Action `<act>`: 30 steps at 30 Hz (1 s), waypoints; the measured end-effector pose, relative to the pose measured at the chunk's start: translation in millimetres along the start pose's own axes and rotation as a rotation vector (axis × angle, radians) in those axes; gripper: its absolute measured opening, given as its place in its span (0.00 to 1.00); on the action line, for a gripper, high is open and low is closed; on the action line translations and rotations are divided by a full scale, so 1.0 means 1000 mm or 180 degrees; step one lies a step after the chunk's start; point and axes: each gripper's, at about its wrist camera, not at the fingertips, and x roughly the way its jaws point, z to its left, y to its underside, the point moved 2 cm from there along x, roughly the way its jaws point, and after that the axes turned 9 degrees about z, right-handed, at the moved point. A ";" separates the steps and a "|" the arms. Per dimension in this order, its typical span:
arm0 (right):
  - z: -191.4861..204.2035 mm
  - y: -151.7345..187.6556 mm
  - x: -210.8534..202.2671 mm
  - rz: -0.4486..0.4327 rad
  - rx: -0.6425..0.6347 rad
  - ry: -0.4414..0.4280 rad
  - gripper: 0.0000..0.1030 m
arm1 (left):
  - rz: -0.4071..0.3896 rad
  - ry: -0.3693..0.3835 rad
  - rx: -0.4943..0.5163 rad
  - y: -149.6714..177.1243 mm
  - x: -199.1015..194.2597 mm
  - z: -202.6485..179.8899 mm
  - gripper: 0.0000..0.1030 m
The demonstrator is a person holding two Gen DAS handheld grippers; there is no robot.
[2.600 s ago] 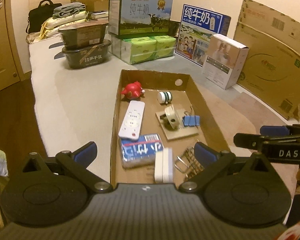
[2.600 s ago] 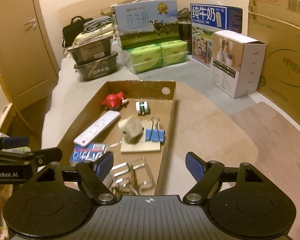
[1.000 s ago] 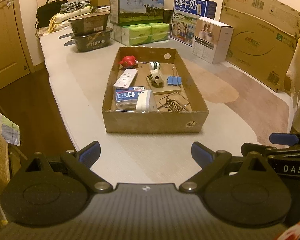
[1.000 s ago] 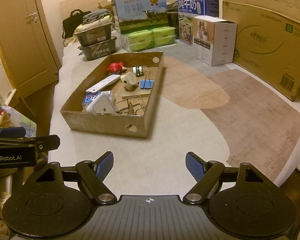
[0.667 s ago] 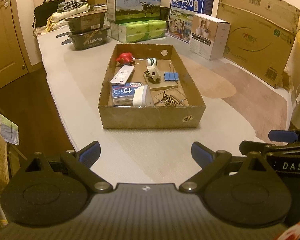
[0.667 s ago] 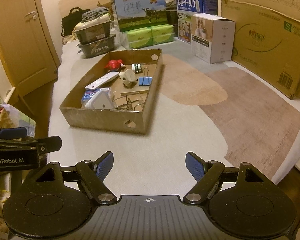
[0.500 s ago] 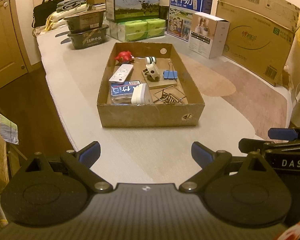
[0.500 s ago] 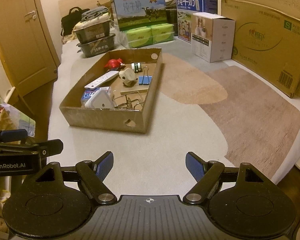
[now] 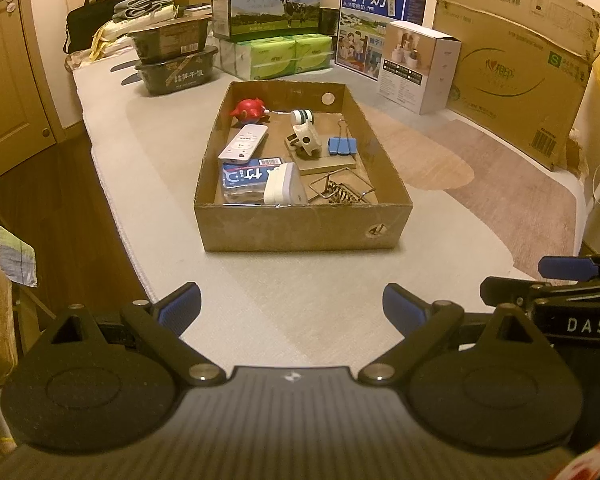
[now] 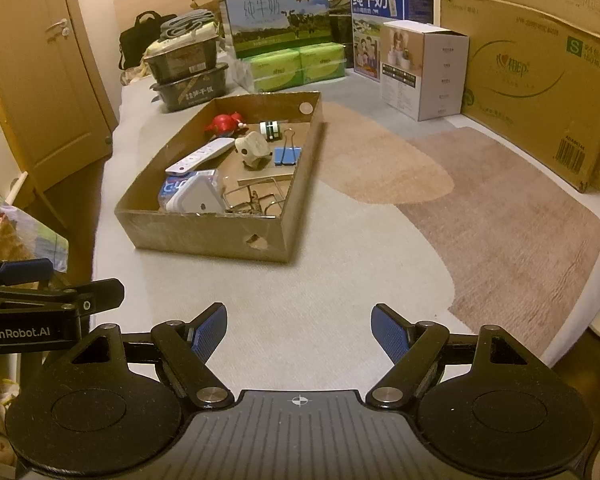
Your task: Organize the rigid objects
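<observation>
We are now holding both grippers well back from the cardboard box [image 9: 304, 228], which was right under them 2.6 s ago; left gripper [image 9: 292, 308] and right gripper [image 10: 298, 330] are gaping wide, gripping nothing. The box is sitting on the mat [image 10: 340, 280] with the remote [image 9: 244, 143] inside. Our right view alone is showing "GenRobot.AI", our left "DAS".

We count: one cardboard tray [image 9: 302, 230]; inside, one red toy [image 9: 249, 108], one white remote [image 9: 243, 143], one blue binder clip [image 9: 342, 145], one green-white roll [image 9: 301, 115]; upper frame, two milk cartons [image 9: 266, 2], two black meal tubs [image 9: 172, 54].
</observation>
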 end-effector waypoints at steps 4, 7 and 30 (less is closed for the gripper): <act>0.000 0.000 0.000 0.0002 0.0001 0.0003 0.77 | 0.0018 0.0000 0.0003 0.000 0.002 0.000 0.94; 0.000 0.000 0.001 0.0007 0.0007 0.0005 0.77 | 0.0018 0.0001 0.0001 0.000 0.003 0.000 0.94; -0.004 -0.001 0.005 0.0032 0.0037 0.0007 0.77 | 0.0013 0.0028 -0.0028 -0.003 0.009 0.001 0.95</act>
